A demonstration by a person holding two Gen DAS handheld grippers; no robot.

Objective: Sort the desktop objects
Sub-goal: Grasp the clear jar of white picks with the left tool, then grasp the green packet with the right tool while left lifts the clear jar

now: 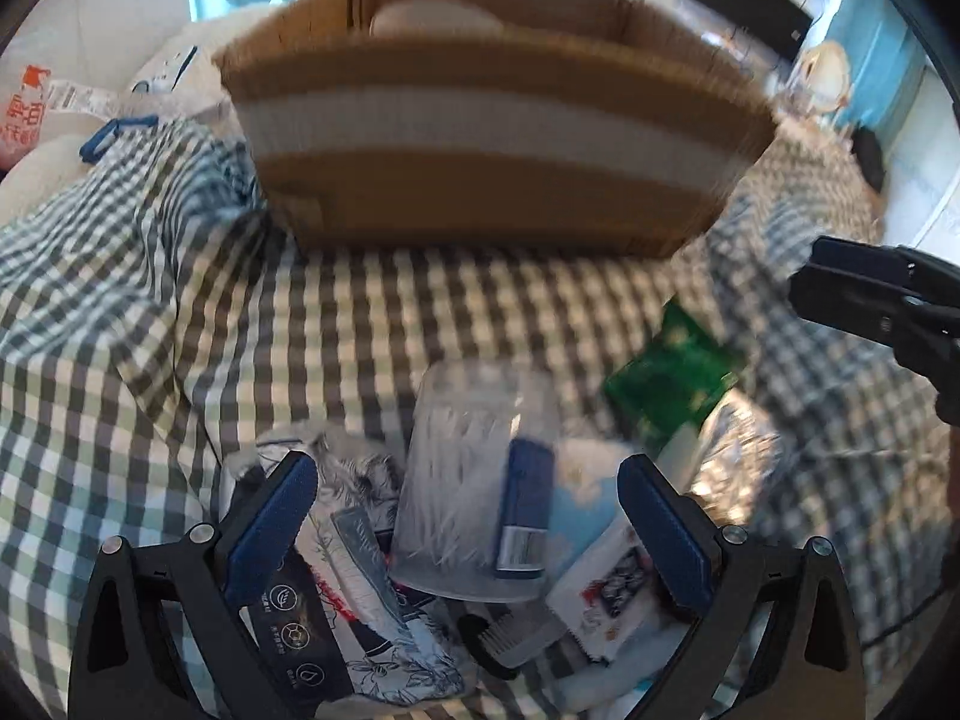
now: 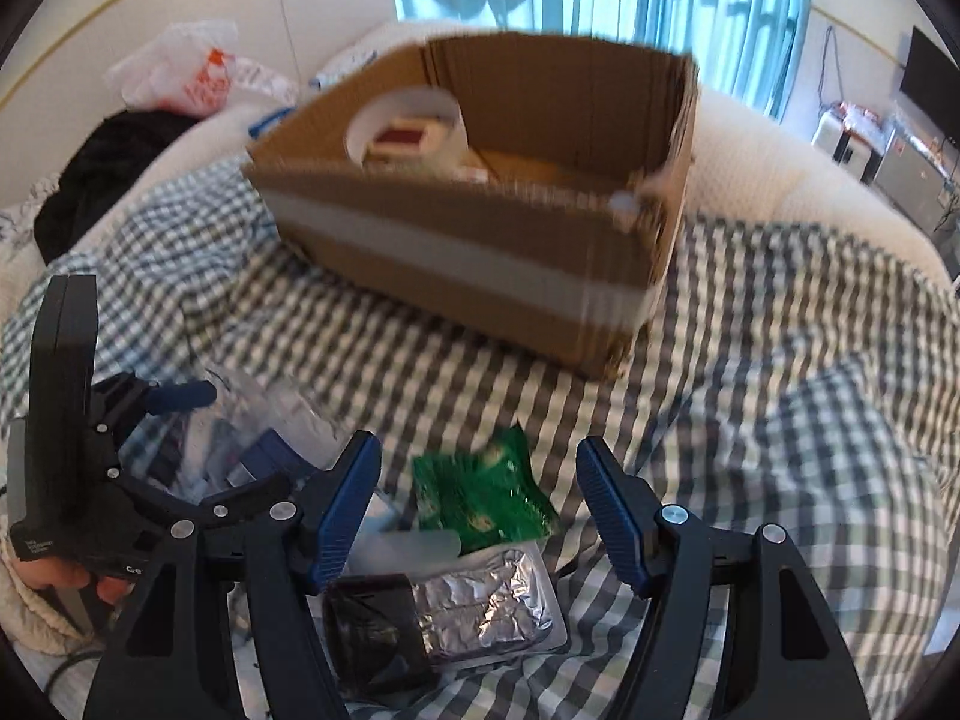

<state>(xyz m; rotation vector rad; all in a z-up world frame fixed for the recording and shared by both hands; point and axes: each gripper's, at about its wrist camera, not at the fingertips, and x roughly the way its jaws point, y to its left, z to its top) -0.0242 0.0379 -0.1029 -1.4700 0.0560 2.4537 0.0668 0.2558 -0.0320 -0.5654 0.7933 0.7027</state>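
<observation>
A pile of small items lies on the checked cloth. In the left wrist view my left gripper (image 1: 468, 516) is open over a clear tub of cotton swabs (image 1: 474, 480) with a blue lighter (image 1: 525, 510) on it, a floral packet (image 1: 372, 588) and a black comb (image 1: 498, 636). In the right wrist view my right gripper (image 2: 480, 510) is open above a green sachet (image 2: 480, 498) and a foil blister pack (image 2: 480, 606) with a black roll (image 2: 372, 630). The left gripper (image 2: 198, 420) shows at the left. A cardboard box (image 2: 480, 252) stands behind, also seen in the left wrist view (image 1: 480, 180).
The box holds a white tape roll (image 2: 408, 120) and a small red-topped item. A white plastic bag (image 2: 192, 72) and dark clothing (image 2: 108, 168) lie at the back left. The checked cloth (image 2: 780, 390) spreads to the right, white cushion beyond.
</observation>
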